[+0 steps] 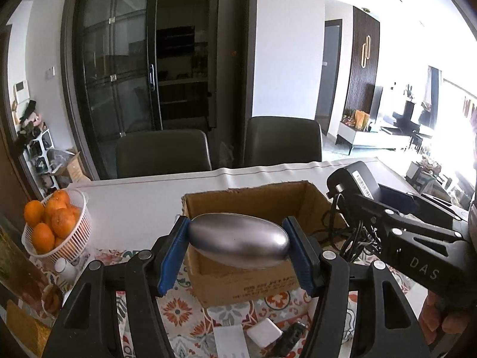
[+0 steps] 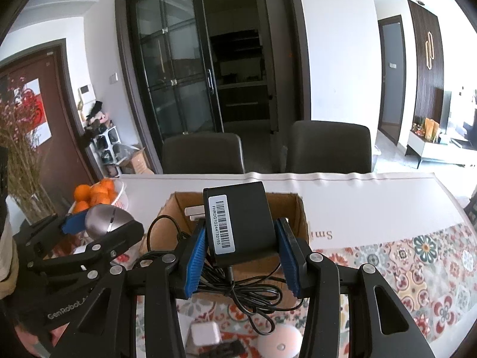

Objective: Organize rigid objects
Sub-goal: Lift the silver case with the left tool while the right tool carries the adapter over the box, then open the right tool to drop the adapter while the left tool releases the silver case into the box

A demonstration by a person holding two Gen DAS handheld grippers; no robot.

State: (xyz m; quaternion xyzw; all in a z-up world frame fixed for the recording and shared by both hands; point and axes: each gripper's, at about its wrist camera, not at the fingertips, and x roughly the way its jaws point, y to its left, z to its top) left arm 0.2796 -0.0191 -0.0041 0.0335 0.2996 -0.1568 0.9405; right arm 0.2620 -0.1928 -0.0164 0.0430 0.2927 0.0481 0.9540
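Note:
My left gripper [image 1: 237, 243] is shut on a silver egg-shaped metal object [image 1: 238, 240] and holds it above the near wall of an open cardboard box [image 1: 250, 283]. The object also shows in the right wrist view [image 2: 104, 220]. My right gripper [image 2: 240, 253] is shut on a black power adapter [image 2: 238, 223] with a barcode label, its black cable [image 2: 247, 295] dangling below. It hangs over the box [image 2: 293, 205]. In the left wrist view the adapter [image 1: 357, 179] is at the box's right side.
A white basket of oranges [image 1: 56, 223] stands at the left on the table. A white charger block [image 2: 205, 334], a small black item [image 2: 229, 349] and a pale round object [image 2: 280, 341] lie on the patterned cloth [image 2: 417, 262] near me. Two dark chairs [image 2: 328, 149] stand behind the table.

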